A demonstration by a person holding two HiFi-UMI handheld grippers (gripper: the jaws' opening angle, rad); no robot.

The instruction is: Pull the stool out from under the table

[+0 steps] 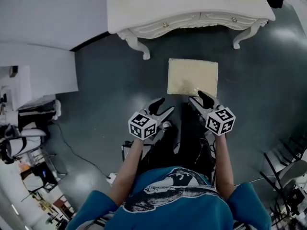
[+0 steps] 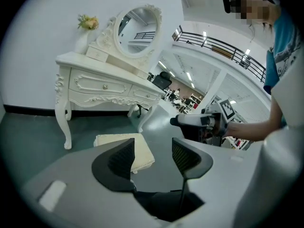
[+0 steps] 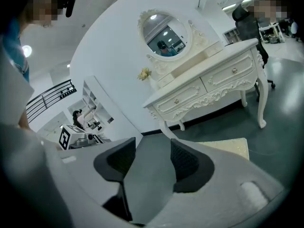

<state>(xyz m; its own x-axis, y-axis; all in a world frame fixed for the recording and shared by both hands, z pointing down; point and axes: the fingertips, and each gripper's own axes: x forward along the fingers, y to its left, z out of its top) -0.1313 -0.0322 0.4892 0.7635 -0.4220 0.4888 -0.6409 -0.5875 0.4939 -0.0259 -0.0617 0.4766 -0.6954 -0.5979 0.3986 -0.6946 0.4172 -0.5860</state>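
Observation:
The stool [image 1: 193,76] has a cream cushion and stands on the dark floor in front of the white dressing table [image 1: 192,8], clear of its legs. Both grippers hover over the floor just short of the stool's near edge. My left gripper [image 1: 165,105] is open and empty, a little left of the stool. My right gripper [image 1: 196,97] is open too, its tips over the cushion's near right edge. In the left gripper view, the stool [image 2: 108,139] lies behind the open gripper [image 2: 152,158]. The right gripper view shows the stool [image 3: 232,148] to the right of the open gripper [image 3: 149,158].
White cabinets [image 1: 38,56] line the left side, with equipment and a cable [image 1: 72,147] on the floor below them. A dark rack [image 1: 288,171] stands at the lower right. The table carries an oval mirror [image 2: 137,25] and flowers [image 2: 88,22].

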